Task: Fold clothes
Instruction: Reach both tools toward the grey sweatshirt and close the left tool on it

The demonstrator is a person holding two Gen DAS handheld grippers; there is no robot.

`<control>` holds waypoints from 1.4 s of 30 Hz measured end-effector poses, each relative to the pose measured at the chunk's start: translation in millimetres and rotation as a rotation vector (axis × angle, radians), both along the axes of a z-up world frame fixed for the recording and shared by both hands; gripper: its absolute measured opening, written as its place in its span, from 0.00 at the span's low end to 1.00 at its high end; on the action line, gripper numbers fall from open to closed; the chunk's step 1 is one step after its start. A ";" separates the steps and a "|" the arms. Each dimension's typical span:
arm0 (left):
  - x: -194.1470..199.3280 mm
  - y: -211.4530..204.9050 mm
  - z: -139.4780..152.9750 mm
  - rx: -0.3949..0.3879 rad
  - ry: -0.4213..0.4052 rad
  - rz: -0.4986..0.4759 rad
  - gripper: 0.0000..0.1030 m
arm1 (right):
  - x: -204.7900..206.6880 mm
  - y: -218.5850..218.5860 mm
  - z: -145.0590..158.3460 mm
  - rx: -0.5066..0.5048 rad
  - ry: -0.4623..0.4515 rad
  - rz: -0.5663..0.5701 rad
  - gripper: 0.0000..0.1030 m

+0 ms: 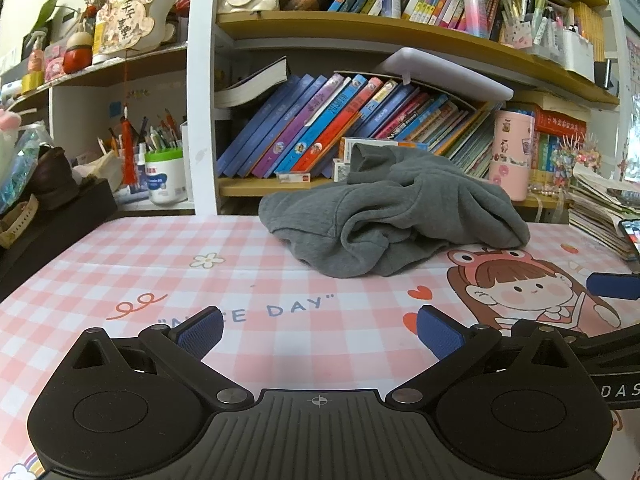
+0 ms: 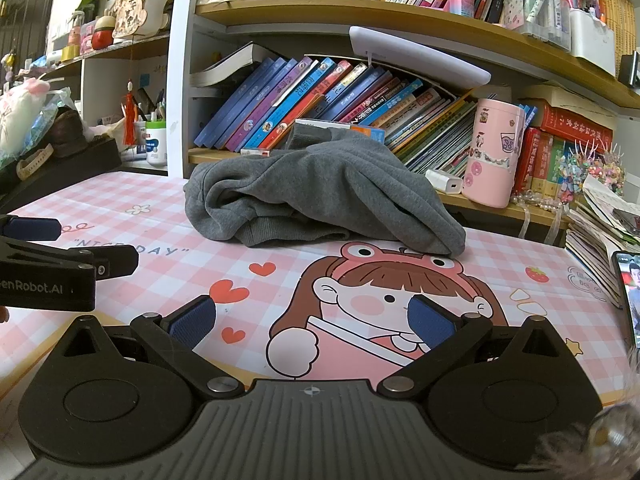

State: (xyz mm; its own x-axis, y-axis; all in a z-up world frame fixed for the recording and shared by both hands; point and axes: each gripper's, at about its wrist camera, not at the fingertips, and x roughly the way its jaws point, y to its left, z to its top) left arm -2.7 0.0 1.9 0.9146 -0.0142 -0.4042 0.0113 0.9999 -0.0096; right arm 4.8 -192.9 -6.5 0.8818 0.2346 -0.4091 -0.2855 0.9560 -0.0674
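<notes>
A crumpled grey sweatshirt [image 1: 396, 216] lies in a heap at the far side of the pink checked desk mat [image 1: 160, 264], against the bookshelf; it also shows in the right wrist view [image 2: 320, 196]. My left gripper [image 1: 318, 330] is open and empty, low over the mat, well short of the sweatshirt. My right gripper [image 2: 312, 318] is open and empty over the cartoon girl print, also short of the sweatshirt. Each gripper shows at the other view's edge.
A bookshelf with leaning books [image 1: 320, 132] stands right behind the sweatshirt. A pink tumbler [image 2: 494, 152] and white charger [image 2: 444, 180] sit on the low shelf. A stack of papers [image 2: 600, 240] and a phone [image 2: 628, 296] lie at right. A black box [image 1: 52, 232] stands at left.
</notes>
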 end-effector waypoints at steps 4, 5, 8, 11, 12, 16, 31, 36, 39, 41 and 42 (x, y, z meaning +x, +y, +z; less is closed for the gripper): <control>-0.9 2.3 1.6 -0.019 -0.007 -0.007 1.00 | -0.4 -0.1 -0.2 -0.003 0.003 0.002 1.00; -0.8 3.1 1.8 -0.024 -0.008 -0.003 1.00 | -0.7 -0.4 -0.2 -0.003 0.002 0.002 1.00; -0.9 6.7 2.3 -0.046 -0.008 0.001 1.00 | -0.1 1.2 0.0 0.000 -0.002 0.009 1.00; -1.7 9.0 3.2 -0.069 -0.014 -0.006 1.00 | 0.4 0.9 1.6 0.021 -0.003 0.033 1.00; -1.8 9.0 3.4 -0.072 -0.016 -0.008 1.00 | 1.0 0.4 2.8 0.035 -0.005 0.045 1.00; 0.3 9.5 2.0 -0.069 -0.010 0.001 1.00 | 5.1 3.7 9.7 0.044 -0.036 0.113 1.00; 2.0 27.7 -0.9 -0.187 -0.028 0.050 1.00 | 38.5 -24.5 13.1 0.132 -0.073 0.213 1.00; 5.2 22.4 -1.2 -0.149 -0.016 0.083 1.00 | 42.6 -49.0 19.4 0.188 -0.108 0.163 1.00; 9.5 12.8 5.6 -0.128 -0.093 0.121 1.00 | 47.6 -62.3 18.2 0.200 -0.106 0.130 1.00; 23.6 3.1 13.5 -0.095 -0.088 0.097 1.00 | 51.3 -68.4 16.9 0.209 -0.088 0.124 1.00; 31.3 -1.9 17.0 -0.083 -0.086 0.079 1.00 | 52.5 -71.2 15.7 0.210 -0.082 0.120 1.00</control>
State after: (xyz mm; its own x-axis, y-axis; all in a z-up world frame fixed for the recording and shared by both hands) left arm 28.6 -1.9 18.9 0.9454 0.0286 -0.3246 -0.0626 0.9935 -0.0948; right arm 57.4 -264.1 9.1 0.8708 0.4118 -0.2687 -0.3994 0.9111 0.1020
